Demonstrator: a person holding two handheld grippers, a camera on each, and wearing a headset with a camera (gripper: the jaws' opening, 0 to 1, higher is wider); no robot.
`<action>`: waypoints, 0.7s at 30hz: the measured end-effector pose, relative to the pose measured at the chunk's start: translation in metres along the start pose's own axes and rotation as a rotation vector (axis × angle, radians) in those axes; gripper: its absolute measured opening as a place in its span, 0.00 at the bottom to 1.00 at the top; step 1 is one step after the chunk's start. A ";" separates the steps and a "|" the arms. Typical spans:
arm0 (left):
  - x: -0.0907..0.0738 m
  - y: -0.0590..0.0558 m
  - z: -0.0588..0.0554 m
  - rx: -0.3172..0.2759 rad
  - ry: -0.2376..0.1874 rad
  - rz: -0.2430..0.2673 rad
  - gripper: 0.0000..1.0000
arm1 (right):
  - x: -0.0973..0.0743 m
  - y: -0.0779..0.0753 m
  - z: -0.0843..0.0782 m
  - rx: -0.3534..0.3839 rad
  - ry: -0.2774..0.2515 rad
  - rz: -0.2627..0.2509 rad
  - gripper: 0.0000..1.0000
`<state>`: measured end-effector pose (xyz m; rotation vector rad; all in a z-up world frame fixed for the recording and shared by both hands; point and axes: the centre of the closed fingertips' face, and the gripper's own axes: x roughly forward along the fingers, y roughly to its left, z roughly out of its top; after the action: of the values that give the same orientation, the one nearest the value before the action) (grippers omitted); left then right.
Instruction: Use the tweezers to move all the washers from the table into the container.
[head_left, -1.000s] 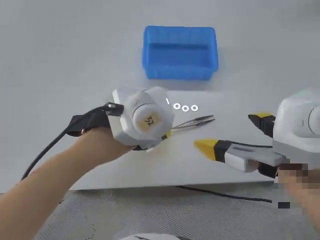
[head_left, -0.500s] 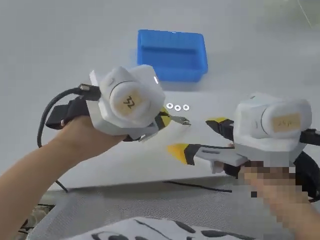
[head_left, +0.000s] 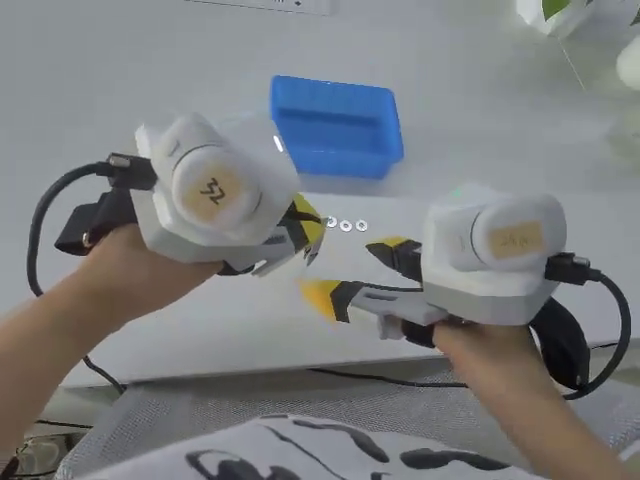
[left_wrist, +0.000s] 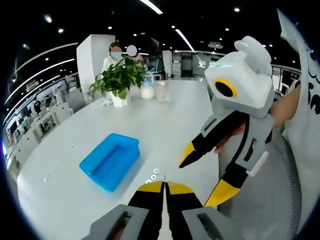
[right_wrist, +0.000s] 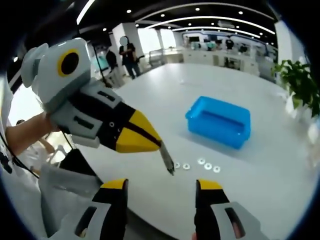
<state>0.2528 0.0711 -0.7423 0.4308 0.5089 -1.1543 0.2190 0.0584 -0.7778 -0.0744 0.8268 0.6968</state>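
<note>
Tweezers held over the washers, in front of the container

The left gripper (right_wrist: 154, 142) pinches the tweezers (right_wrist: 167, 160). Their tip is near the washers (right_wrist: 201, 162), which lie in a row on the table (right_wrist: 250, 195) just before the blue container (right_wrist: 215, 132). The right gripper (right_wrist: 161, 186) gapes wide. The writing on the sticker (head_left: 213, 190) is blurred.

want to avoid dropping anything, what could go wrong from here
The tweezers stick out thin from the shut fingers of the left gripper, so they might twist or slip when pressed down. The washers lie close together in a row on the table; pinching one could nudge its neighbours. The open right gripper hovers near the tweezers and might bump them.
</note>
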 end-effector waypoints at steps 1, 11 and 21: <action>-0.001 0.002 0.001 0.000 -0.002 0.001 0.00 | 0.000 0.001 -0.001 -0.001 0.000 0.003 0.51; -0.006 0.014 0.008 0.040 0.010 0.024 0.00 | 0.000 -0.001 -0.004 -0.027 -0.022 0.038 0.52; 0.012 0.010 -0.005 0.072 0.056 0.002 0.00 | -0.007 -0.021 -0.006 0.011 -0.051 0.021 0.52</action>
<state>0.2649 0.0678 -0.7529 0.5268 0.5171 -1.1637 0.2249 0.0364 -0.7813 -0.0378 0.7833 0.7107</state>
